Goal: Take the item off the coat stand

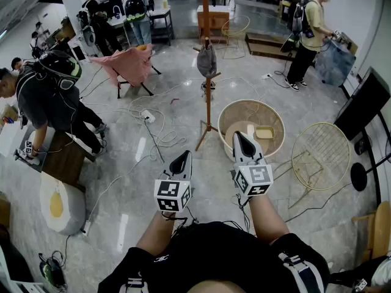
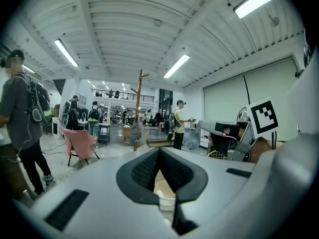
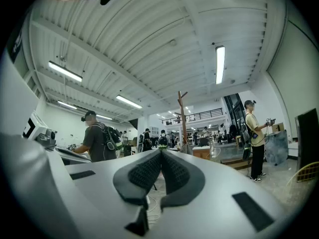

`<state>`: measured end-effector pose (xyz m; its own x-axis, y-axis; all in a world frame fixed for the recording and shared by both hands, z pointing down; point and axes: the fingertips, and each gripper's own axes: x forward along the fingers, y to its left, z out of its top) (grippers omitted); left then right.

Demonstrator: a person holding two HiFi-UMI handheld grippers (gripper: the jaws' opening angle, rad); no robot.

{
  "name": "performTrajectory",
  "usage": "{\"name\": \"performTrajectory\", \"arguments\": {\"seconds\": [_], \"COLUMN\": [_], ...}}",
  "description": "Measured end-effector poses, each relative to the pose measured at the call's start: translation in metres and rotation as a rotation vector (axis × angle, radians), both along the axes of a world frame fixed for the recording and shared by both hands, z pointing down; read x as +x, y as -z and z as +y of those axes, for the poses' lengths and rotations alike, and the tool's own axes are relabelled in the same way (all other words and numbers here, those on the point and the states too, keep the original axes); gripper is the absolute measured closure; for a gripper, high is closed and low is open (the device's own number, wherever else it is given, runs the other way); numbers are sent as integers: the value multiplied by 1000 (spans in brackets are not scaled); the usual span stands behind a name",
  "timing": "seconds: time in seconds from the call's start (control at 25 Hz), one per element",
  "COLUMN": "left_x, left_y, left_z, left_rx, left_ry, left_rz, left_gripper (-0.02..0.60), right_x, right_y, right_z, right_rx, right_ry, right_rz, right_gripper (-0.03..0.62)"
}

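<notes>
Grey fabric item (image 1: 206, 61), a soft cap or small pouch by its look, hangs from a side peg of a tall, slim wooden coat stand (image 1: 208, 105), about halfway up the pole. The stand rises from a pale polished stone floor (image 1: 201, 182), well ahead of the person and a little left of centre in the head view. The item sags loosely, so it is likely light, limp and not fragile. It should lift off the peg easily, and pinching a fold of cloth near the top, just beside the peg, looks the safest hold. The pole may wobble if the item is pulled sideways. The left gripper (image 1: 184, 155) and the right gripper (image 1: 237, 135) are held out in front of the person's body, pointing toward the stand but far short of it. Each gripper view shows its dark ribbed jaws pressed together with nothing between them. Right of the stand sits a round woven basket (image 1: 278, 118), and further right a round wire-frame chair (image 1: 321, 148). Left of it, pink cloth (image 1: 130, 65) drapes over a folding frame, and white cables (image 1: 153, 118) trail across the floor. Other people work around the room. No brand or readable writing shows; only black-and-white square codes mark the gripper cubes (image 1: 173, 195).
</notes>
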<state>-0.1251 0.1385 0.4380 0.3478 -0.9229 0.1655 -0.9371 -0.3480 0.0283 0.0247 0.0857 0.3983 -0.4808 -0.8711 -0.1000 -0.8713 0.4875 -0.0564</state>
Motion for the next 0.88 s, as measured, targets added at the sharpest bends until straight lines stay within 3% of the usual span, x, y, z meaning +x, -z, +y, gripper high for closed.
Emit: {"name": "performTrajectory", "arguments": {"seconds": [0.4,0.68,0.88], "left_x": [41,87,114], "left_y": [-6,-16,-23], "left_z": [2,18,26], "left_rx": [-14,-21,-34], "left_ry": [3,9,-15], "left_rz": [-16,-14,-20], "left_gripper": [566,566,566], "right_x": [37,75,100], "right_y": [-9,-23,-25], "right_z": [4,19,31], "right_rx": [-16,-33,-19], "right_ry": [13,45,17], "right_rz": [-36,-5,26], "right_gripper": [579,579,579]}}
